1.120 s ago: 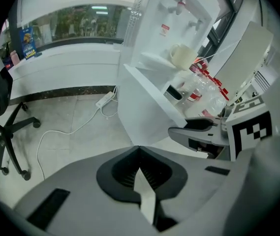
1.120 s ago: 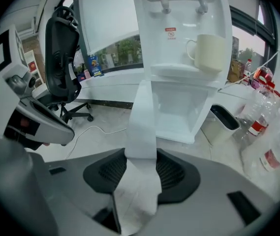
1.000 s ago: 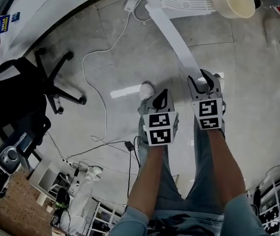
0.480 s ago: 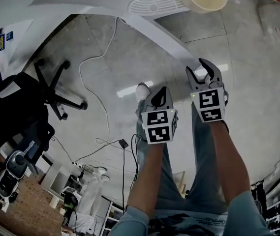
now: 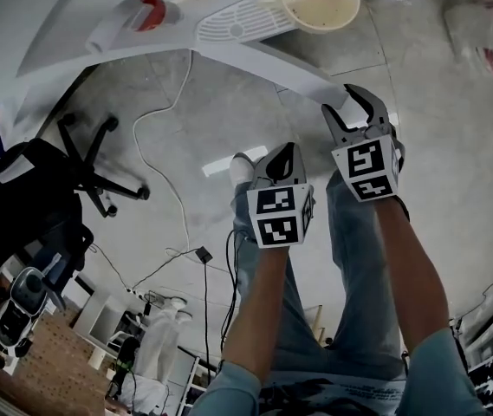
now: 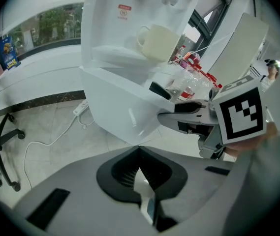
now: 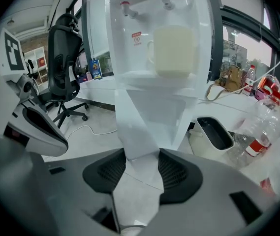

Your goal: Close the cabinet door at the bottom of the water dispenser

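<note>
Grey tiled floor (image 5: 168,120) underfoot in an office, and both pairs of tongs are held low in front of the person's knees. Left tongs (image 6: 140,176) first: pressed together with nothing in them, hanging just left of the other pair and a touch nearer the body. The right tongs (image 7: 140,173) are the ones working. They're set around the free edge of the white cabinet door (image 7: 140,127), a pad against each face as far as I can tell.

That door is wide open, running from those tongs straight ahead to its hinge at the foot of the tall white water dispenser (image 7: 125,63). Up beyond it, a cream mug (image 7: 174,50) sits on the drip shelf.

The risks? The hold is at the door's very edge, so a swing off the hinge's arc could let it slide out. Push too hard and it slams, and the jolt could shake that mug. Hang on too late and the tongs get caught between door and cabinet. The left tongs, close alongside, could get in the way.
</note>
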`<state>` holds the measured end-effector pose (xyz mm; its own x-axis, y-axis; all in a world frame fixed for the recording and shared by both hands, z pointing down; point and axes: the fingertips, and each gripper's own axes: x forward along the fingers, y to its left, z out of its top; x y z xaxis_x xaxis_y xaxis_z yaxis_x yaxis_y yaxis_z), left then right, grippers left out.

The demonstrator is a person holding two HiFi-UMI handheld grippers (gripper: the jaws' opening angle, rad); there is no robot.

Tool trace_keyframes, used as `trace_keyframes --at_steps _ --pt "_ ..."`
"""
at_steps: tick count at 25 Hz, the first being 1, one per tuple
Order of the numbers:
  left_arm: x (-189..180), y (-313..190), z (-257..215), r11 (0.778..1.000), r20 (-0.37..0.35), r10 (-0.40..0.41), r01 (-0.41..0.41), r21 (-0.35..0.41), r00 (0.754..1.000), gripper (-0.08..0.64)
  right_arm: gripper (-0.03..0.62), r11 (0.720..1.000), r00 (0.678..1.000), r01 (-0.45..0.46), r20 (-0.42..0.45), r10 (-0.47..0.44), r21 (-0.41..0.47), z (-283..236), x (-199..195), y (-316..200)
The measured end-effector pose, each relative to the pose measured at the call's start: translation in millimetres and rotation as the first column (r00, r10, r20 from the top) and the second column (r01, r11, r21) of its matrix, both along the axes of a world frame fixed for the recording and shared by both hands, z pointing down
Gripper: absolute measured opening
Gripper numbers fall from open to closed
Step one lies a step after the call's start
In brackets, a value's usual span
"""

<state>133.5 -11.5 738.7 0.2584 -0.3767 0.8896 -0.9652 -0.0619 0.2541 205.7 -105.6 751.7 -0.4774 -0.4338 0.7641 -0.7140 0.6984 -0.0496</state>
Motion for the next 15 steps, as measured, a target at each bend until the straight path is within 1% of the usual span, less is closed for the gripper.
trace_keyframes --at_steps 4,10,15 --pt "8.3 -14.3 -2.3 1.000 0.003 -0.018 0.018 0.006 1.000 0.011 0.210 0.999 0.999 0.039 0.003 -0.039 0.015 -1.6 6.3 -17.0" --pt "16.2 -34.9 -2.7 0.998 0.017 -0.056 0.055 0.027 0.998 0.011 0.210 0.998 0.998 0.057 0.032 -0.057 0.010 1.1 18.1 -38.2" --pt "28.6 -51.4 -1.7 0.995 0.021 -0.087 0.086 0.047 0.996 0.011 0.210 0.997 0.996 0.069 0.060 -0.070 0.027 0.9 26.0 -61.5"
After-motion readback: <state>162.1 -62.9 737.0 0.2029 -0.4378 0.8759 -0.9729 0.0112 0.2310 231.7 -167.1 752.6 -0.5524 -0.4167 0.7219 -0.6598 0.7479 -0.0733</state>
